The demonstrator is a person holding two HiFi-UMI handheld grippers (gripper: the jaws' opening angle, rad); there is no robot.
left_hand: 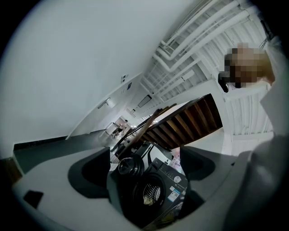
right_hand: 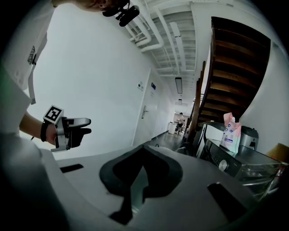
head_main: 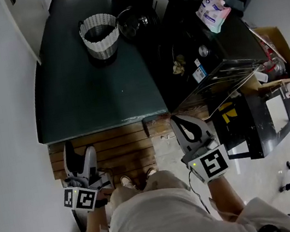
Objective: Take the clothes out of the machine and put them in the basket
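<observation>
Dark floor (head_main: 75,97) bears basket (head_main: 100,33); clothes (head_main: 179,66) in machine (head_main: 207,46); left tool (head_main: 79,150) apart, right tool (head_main: 181,124) together.

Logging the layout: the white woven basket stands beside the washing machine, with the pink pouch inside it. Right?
No. The pink pouch stands on top of the washing machine, not inside the white woven basket; the head view shows it.

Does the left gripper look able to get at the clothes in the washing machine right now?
Likely yes, once brought nearer: the door of the washing machine stands open, the clothes show inside, and the left gripper, open and empty, faces them with nothing between.
</observation>
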